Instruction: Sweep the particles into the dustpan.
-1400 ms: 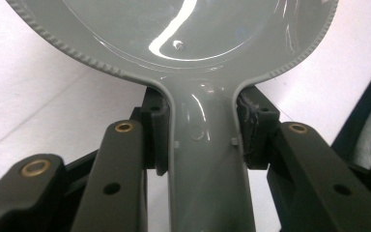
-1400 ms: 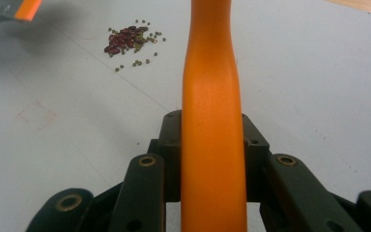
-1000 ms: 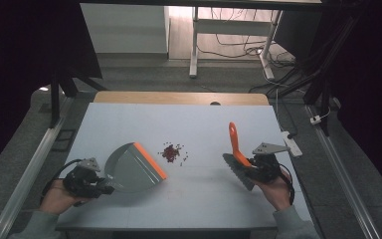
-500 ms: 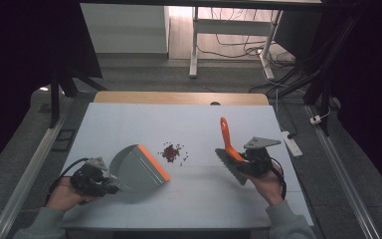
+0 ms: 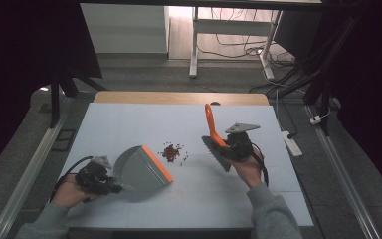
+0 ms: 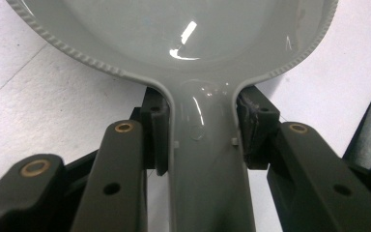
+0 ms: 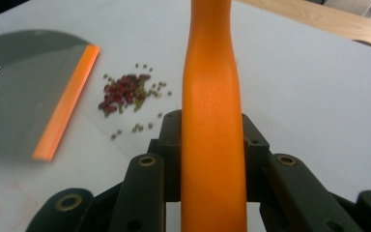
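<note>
Desk (image 5: 129, 119), pale grey with a wooden far edge, in a dark room, bears scattered red beans (image 5: 171, 152) between grey orange-lipped plastic dustpan (image 5: 142, 167), clamped in left jaws, and orange-handled brush (image 5: 214, 134), clamped in right jaws.

Past your white table (image 5: 129, 124) you see a white stand (image 5: 195, 45) on the floor, cables (image 5: 238, 40) behind it, and a power strip (image 5: 292, 143) to the right.

The table (image 5: 129, 124) is lit evenly from above while the surroundings are lost in darkness. Glare is seen on the grey dustpan (image 6: 188, 34), and the beans (image 7: 125, 92) appear slightly blurred.
</note>
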